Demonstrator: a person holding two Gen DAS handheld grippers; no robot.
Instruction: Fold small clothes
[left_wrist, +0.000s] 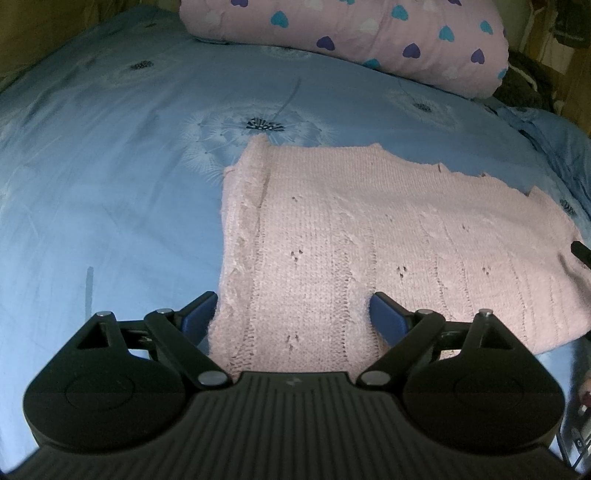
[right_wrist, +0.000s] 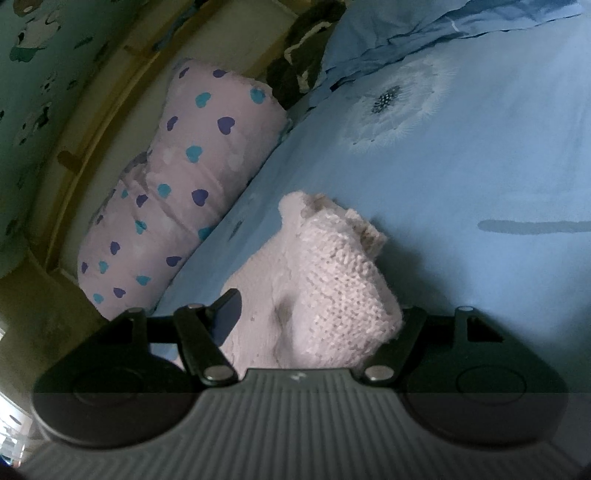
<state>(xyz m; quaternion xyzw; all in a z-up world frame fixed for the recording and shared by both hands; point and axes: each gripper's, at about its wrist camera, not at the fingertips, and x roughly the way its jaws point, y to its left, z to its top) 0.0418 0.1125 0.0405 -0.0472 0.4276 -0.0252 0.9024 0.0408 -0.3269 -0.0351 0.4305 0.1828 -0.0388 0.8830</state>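
Observation:
A pale pink knitted garment (left_wrist: 369, 240) lies spread on the blue bed sheet (left_wrist: 110, 184), its left side folded over. My left gripper (left_wrist: 291, 310) is open, its blue pads on either side of the garment's near edge, which runs between the jaws. In the right wrist view my right gripper (right_wrist: 317, 306) stands wide around a bunched-up part of the same pink knit (right_wrist: 332, 288), which fills the gap and hides the right finger. Whether it clamps the fabric is not shown.
A pink quilt with blue and purple hearts (left_wrist: 351, 37) lies rolled at the far edge of the bed, also in the right wrist view (right_wrist: 166, 184). A dark bundle (right_wrist: 299, 55) sits beside it. The sheet (right_wrist: 480, 166) has dandelion prints.

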